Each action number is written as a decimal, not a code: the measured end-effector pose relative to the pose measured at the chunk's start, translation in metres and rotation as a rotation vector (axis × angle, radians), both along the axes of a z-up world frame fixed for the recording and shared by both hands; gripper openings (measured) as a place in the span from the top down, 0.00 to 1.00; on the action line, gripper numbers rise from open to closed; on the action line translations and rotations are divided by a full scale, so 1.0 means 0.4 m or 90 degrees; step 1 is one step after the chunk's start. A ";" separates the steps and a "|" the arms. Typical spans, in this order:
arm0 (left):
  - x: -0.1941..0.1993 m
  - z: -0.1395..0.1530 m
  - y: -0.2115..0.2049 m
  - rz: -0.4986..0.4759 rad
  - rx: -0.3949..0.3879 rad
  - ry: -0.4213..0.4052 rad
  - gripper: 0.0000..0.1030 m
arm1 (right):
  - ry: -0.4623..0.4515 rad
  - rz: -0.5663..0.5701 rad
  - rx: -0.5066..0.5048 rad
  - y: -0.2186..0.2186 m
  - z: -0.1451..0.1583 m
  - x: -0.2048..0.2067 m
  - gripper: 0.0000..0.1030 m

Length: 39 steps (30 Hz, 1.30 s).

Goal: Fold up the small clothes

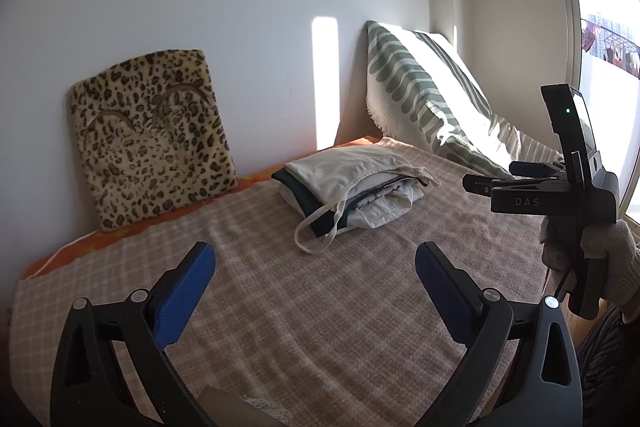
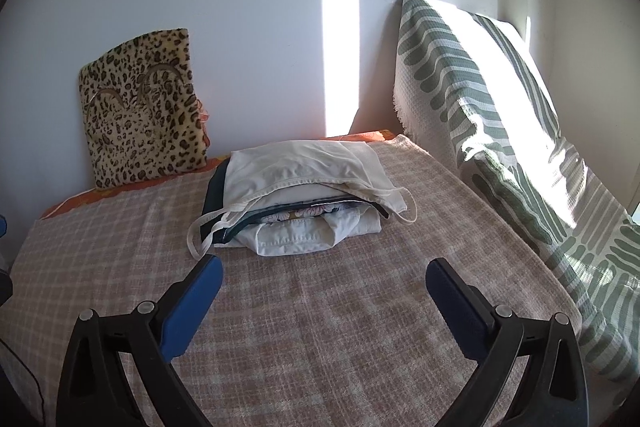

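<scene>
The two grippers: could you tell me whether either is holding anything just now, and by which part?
Nothing is held. The left gripper and right gripper both have open jaws above the checked blanket, short of the stack of folded clothes.

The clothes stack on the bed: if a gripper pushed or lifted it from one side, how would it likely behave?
Probably floppy: the top white garment drapes, and its straps trail loose onto the blanket. The layers of the stack sit unevenly, so a push would likely slide them apart. It looks light.
</scene>
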<state>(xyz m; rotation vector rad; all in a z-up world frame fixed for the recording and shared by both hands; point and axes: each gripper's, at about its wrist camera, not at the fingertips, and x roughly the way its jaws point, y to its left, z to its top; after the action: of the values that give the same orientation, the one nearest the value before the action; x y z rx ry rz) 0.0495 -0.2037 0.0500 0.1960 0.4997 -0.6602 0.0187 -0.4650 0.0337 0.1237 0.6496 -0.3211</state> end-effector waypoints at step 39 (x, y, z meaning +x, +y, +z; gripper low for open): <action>-0.001 -0.059 0.014 0.045 0.030 0.034 0.01 | -0.021 -0.009 -0.036 0.043 -0.035 -0.015 0.00</action>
<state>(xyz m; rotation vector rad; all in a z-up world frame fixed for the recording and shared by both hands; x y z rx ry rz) 0.0490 -0.1982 0.0263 0.2046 0.5716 -0.5863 0.0127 -0.4478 0.0195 0.0798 0.6068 -0.3500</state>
